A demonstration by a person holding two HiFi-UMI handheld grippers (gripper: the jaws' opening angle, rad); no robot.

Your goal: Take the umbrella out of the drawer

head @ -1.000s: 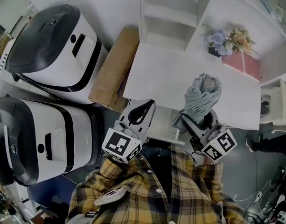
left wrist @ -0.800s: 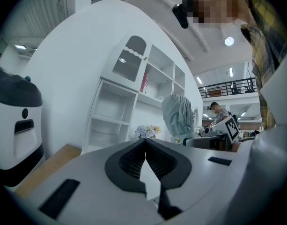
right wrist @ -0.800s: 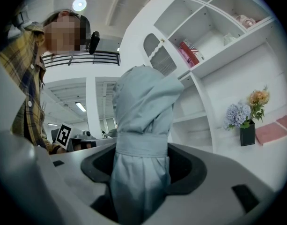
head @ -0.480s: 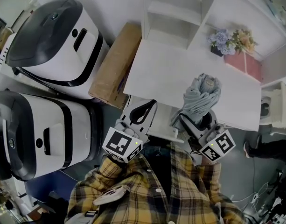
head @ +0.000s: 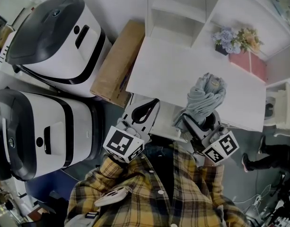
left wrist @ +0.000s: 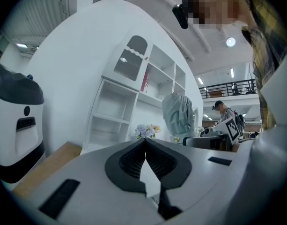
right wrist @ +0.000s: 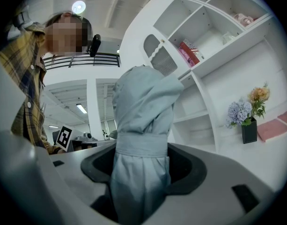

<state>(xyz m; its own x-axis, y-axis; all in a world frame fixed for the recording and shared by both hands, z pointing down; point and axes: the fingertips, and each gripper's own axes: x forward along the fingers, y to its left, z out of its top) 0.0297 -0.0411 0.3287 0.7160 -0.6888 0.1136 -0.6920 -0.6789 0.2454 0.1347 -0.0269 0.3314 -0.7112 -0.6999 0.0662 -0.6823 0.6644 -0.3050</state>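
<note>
My right gripper (head: 200, 119) is shut on a folded grey-blue umbrella (head: 205, 95), which it holds upright over the front edge of the white desk (head: 168, 72). In the right gripper view the umbrella (right wrist: 141, 125) fills the gap between the jaws, its strap band at jaw level. To its left my left gripper (head: 153, 104) is shut with nothing in it; its pads meet (left wrist: 144, 140) in the left gripper view. That view also shows the umbrella (left wrist: 177, 113) off to the right. A white drawer front (head: 164, 128) lies below the desk edge between the grippers.
Two large white and dark machines (head: 55, 39) (head: 38, 136) stand at the left, with a cardboard box (head: 118, 63) beside the desk. A white shelf unit (head: 178, 13), a flower vase (head: 232, 40) and a pink box (head: 246, 63) are at the back. A person's shoe (head: 246, 162) is at the right.
Both grippers and the umbrella stay almost where they were. The head view has shifted slightly, and the shoe at the right has moved a little.
</note>
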